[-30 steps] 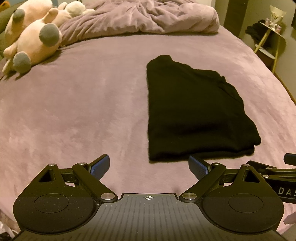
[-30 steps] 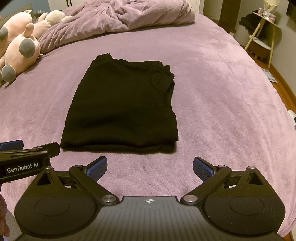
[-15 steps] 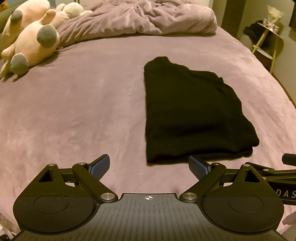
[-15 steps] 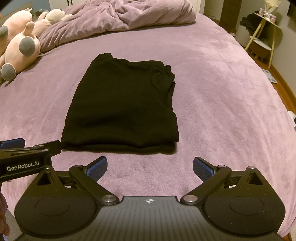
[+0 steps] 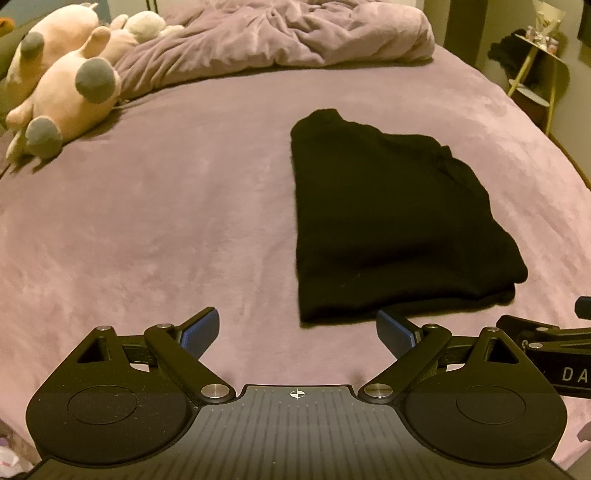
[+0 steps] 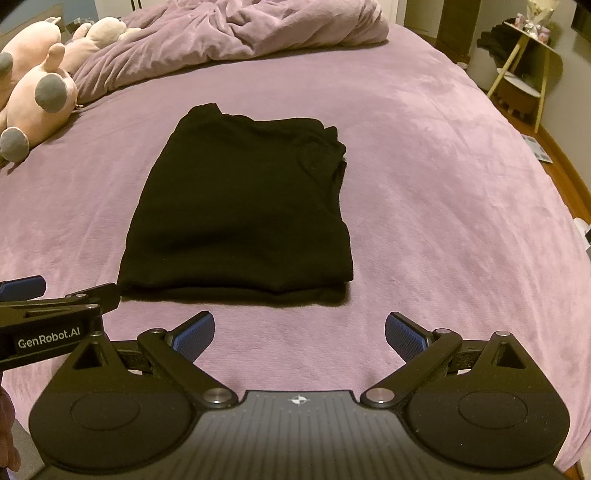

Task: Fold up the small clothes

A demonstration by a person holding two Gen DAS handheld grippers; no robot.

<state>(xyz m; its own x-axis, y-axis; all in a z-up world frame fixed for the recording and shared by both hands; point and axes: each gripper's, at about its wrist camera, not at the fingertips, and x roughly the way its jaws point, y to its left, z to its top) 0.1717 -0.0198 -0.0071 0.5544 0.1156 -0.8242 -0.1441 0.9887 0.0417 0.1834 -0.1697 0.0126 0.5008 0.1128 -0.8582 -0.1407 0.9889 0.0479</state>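
A black garment (image 5: 391, 218) (image 6: 243, 206) lies folded into a flat rectangle on the purple bed (image 5: 155, 206) (image 6: 443, 192). My left gripper (image 5: 297, 328) hovers open just short of its near left corner, nothing between the blue pads. My right gripper (image 6: 299, 334) is open too, a little back from the garment's near edge and empty. Each gripper shows at the side of the other's view: the right gripper (image 5: 554, 343) low on the right in the left wrist view, the left gripper (image 6: 55, 310) low on the left in the right wrist view.
Pink plush toys (image 5: 62, 88) (image 6: 33, 99) lie at the far left of the bed. A rumpled purple duvet (image 5: 280, 33) (image 6: 236, 29) is heaped at the head. A small side table (image 5: 535, 70) (image 6: 524, 62) stands off the right edge, with wooden floor (image 6: 569, 173) beside it.
Both grippers stay open and nearly still. The left wrist view has shifted slightly, so the garment sits a touch further left and higher in it.
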